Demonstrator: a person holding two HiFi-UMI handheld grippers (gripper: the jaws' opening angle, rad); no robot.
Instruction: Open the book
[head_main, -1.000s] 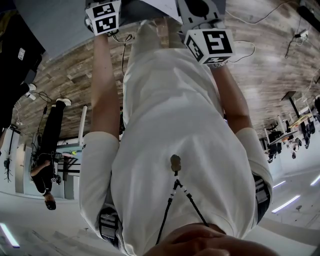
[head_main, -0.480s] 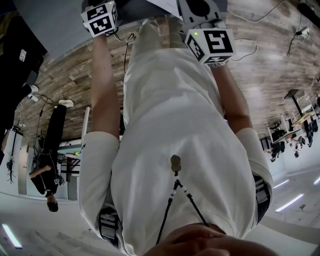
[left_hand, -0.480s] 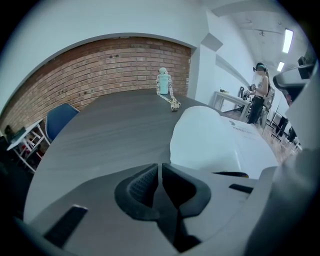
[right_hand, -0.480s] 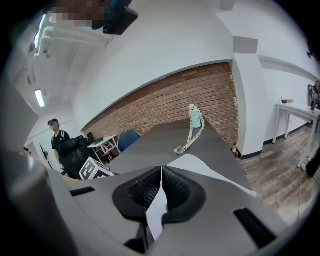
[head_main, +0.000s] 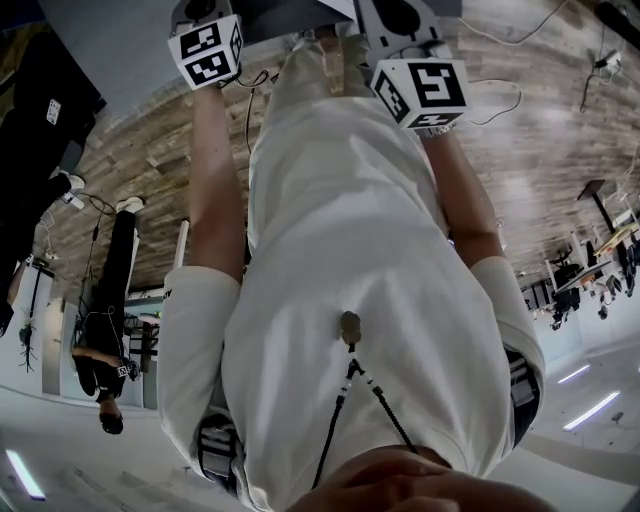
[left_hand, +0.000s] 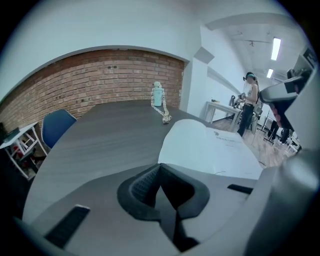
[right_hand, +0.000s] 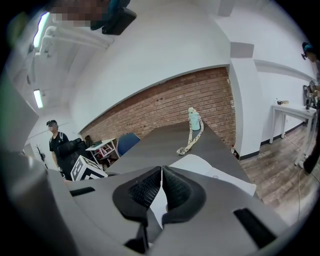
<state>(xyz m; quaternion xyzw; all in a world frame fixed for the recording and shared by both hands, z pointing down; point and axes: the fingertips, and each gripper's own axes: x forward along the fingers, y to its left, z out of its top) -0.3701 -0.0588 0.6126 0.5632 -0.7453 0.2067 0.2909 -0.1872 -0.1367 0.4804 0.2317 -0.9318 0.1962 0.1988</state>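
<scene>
The white closed book (left_hand: 210, 147) lies flat on the grey table (left_hand: 100, 145), just past and to the right of my left gripper (left_hand: 160, 167). That gripper's jaws have just been closing and are now shut, with nothing between them. From the right gripper view the book (right_hand: 205, 167) shows beyond my right gripper (right_hand: 161, 170), whose pads meet at the tips with nothing held. In the head view only the marker cubes of the left gripper (head_main: 208, 50) and right gripper (head_main: 422, 92) show; the person's white shirt hides the jaws and the book.
A pale bottle (left_hand: 157, 95) with a patterned lanyard (right_hand: 189, 142) stands at the table's far end before a brick wall. A blue chair (left_hand: 55, 127) stands left of the table. Bystanders stand off to the side (left_hand: 248, 100) (right_hand: 54, 140). A white side table (right_hand: 295, 112) is at the right.
In the head view the left marker cube has shifted slightly lower and its arm has swung a little. The right cube has hardly moved. The bystander at the left edge has shifted.
</scene>
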